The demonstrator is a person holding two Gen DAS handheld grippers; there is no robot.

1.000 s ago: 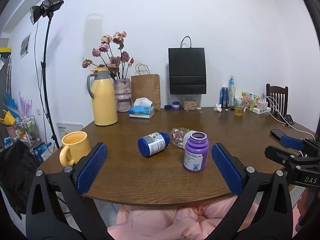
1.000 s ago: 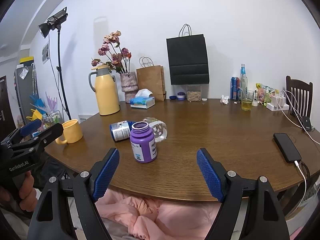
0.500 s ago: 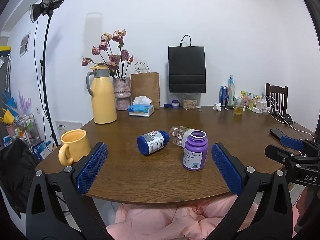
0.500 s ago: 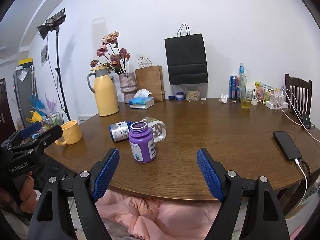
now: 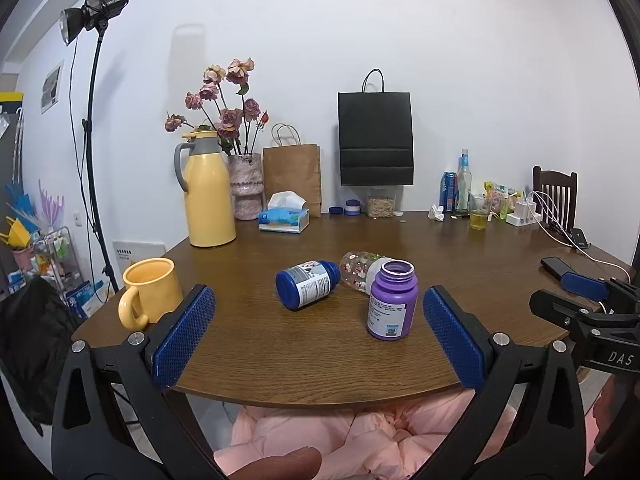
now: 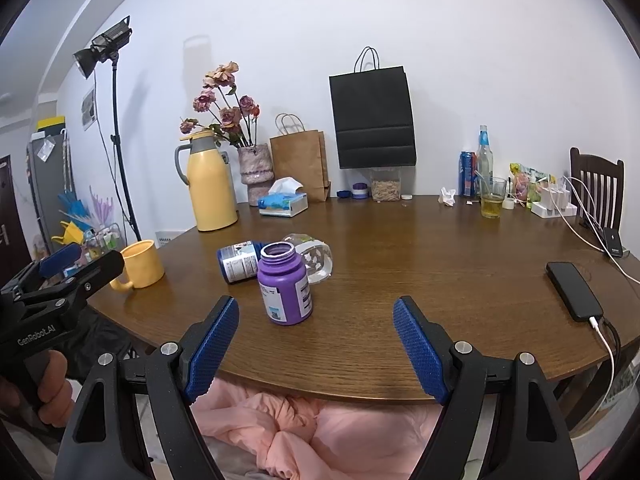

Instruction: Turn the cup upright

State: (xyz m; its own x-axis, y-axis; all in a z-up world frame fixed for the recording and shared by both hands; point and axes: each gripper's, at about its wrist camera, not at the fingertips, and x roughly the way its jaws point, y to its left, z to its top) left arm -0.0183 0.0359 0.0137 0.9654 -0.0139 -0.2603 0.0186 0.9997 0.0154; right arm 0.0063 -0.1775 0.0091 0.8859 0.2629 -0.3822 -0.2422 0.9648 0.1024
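Observation:
A clear patterned glass cup lies on its side on the brown table, partly hidden behind an upright open purple bottle. It also shows in the right wrist view behind the purple bottle. A blue bottle lies on its side next to it, also seen in the right wrist view. My left gripper is open and empty at the table's near edge. My right gripper is open and empty, near the front edge too.
A yellow mug stands at the left edge. A yellow thermos, flower vase, tissue box and paper bags stand at the back. A phone with cable lies right. Drinks and a charger are at back right.
Both grippers have shifted only slightly; the view has drifted a little. Nothing on the table has moved.

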